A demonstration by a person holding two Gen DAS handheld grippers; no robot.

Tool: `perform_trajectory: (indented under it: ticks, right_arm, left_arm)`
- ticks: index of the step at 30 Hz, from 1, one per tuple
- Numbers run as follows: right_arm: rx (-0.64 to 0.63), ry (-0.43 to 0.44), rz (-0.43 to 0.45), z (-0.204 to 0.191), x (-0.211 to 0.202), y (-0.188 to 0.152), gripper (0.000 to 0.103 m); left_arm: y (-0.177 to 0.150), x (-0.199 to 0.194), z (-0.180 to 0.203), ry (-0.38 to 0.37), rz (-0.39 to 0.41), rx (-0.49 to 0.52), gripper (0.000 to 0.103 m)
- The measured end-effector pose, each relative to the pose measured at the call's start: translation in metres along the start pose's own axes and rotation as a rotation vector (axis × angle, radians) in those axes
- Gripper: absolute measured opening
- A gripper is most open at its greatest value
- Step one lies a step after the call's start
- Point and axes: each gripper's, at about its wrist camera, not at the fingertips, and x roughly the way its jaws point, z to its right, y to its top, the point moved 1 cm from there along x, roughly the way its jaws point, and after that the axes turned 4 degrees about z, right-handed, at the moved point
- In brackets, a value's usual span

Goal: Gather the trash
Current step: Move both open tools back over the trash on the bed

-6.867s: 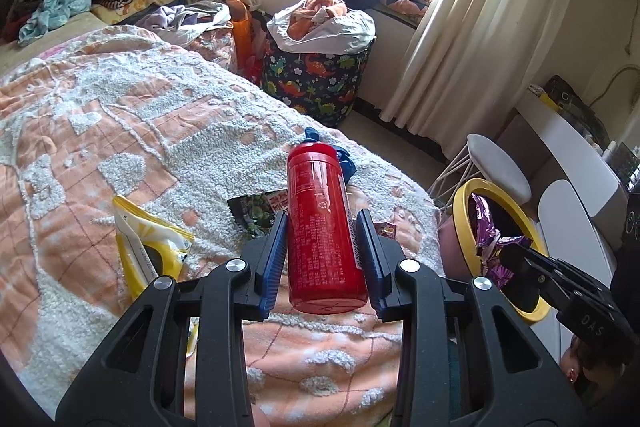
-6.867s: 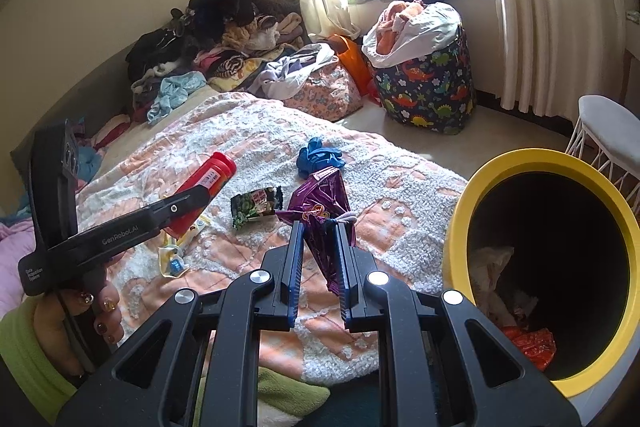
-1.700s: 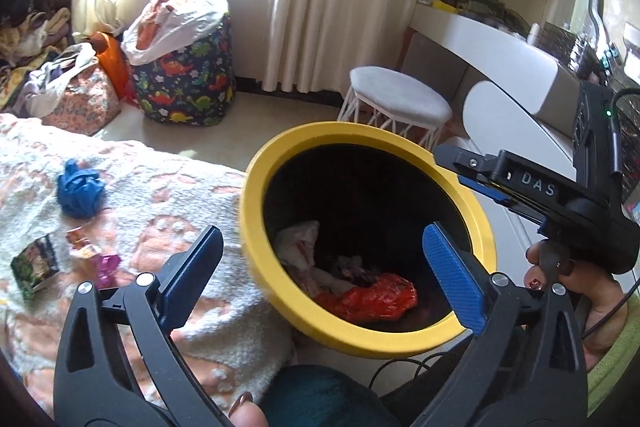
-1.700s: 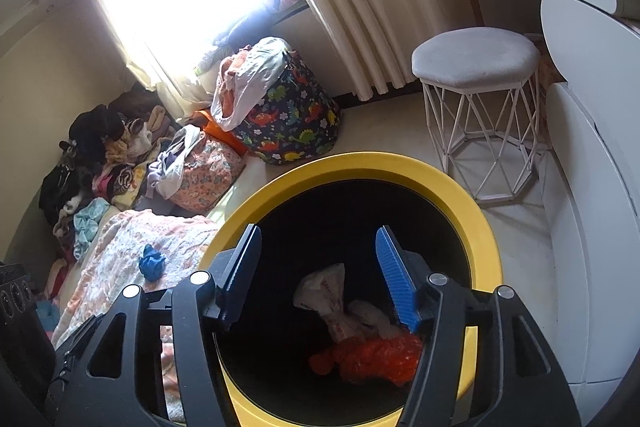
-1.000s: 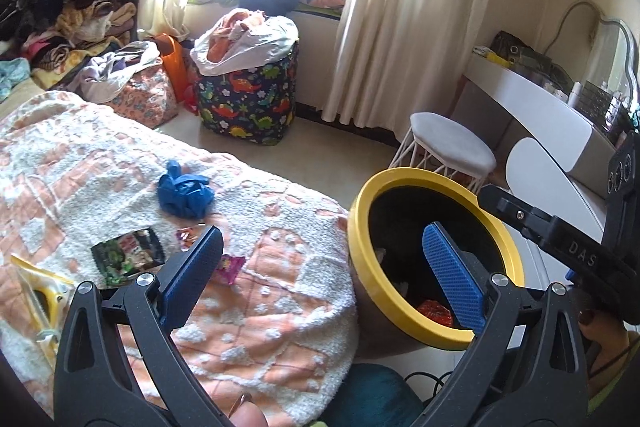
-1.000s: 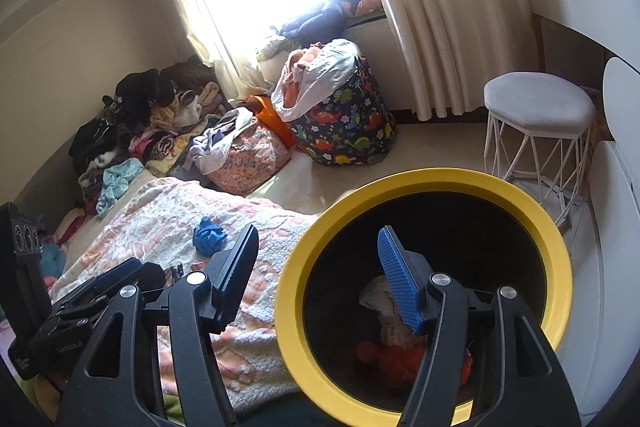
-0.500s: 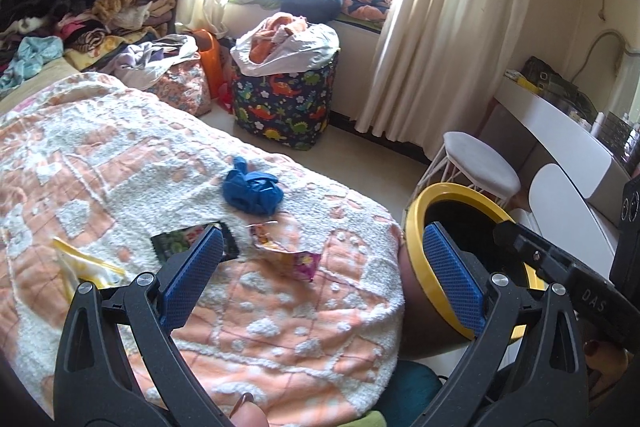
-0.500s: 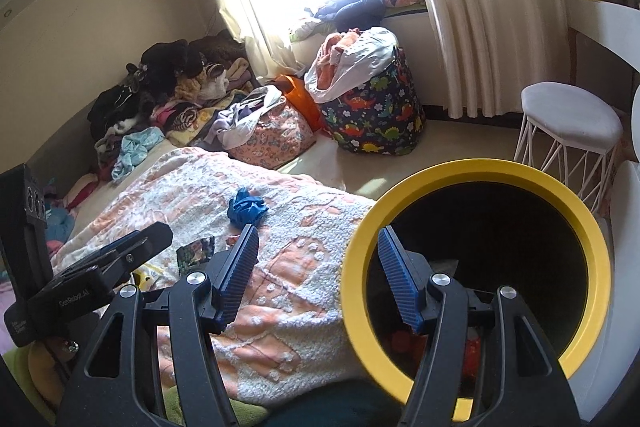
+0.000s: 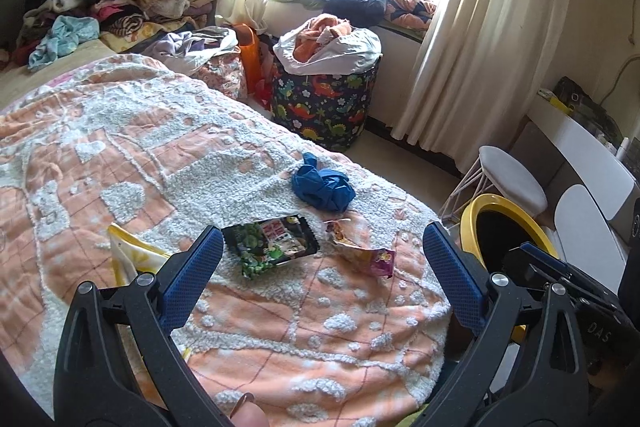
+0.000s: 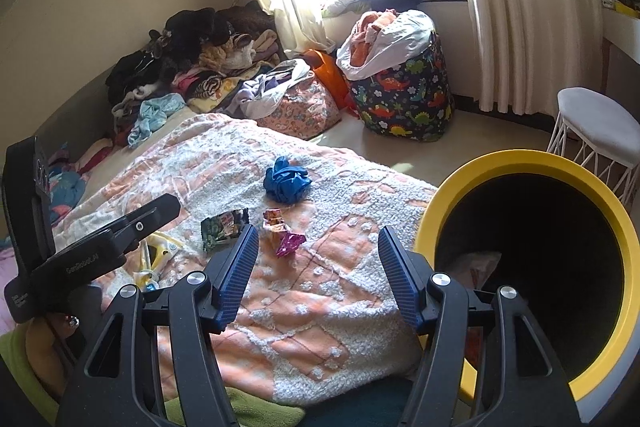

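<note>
**Both tongs empty above the bed; four pieces of trash left to be picked**

The bed [image 9: 120,155], covered by an orange-and-white tufted blanket, fills most of both views. Just beside its near corner the yellow-rimmed bin [image 10: 532,163] is tilted toward the right wrist camera; pale trash can be made out inside it. On the blanket a crumpled blue wad [image 9: 322,187] is seen farthest from the cameras. Nearer, a dark green snack packet [image 9: 270,245] lies flat, with a small pink-and-orange wrapper [image 9: 360,253] just beside it, apart from the wad. A yellow-and-white pouch [image 9: 128,255] lies near the left finger of the left tongs [image 9: 320,275].

The left tongs are spread wide and nothing is held; the right tongs [image 10: 316,267] are likewise wide and empty.

The step in hand is judged to be the reach for the next piece. The green packet is framed between the left tongs' fingers; a descent onto its edge and a firm pinch would be required, since a flat packet on soft pile is easily pushed down rather than lifted.
</note>
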Motion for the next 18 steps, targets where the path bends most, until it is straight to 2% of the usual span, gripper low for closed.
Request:
perform_trajectory:
  ticks: [18]
  right_arm:
    - [-0.042, 0.037, -0.174, -0.034, 0.083, -0.006, 0.06]
  left_arm:
    - [-0.012, 0.004, -0.082, 0.117, -0.061, -0.168, 0.092]
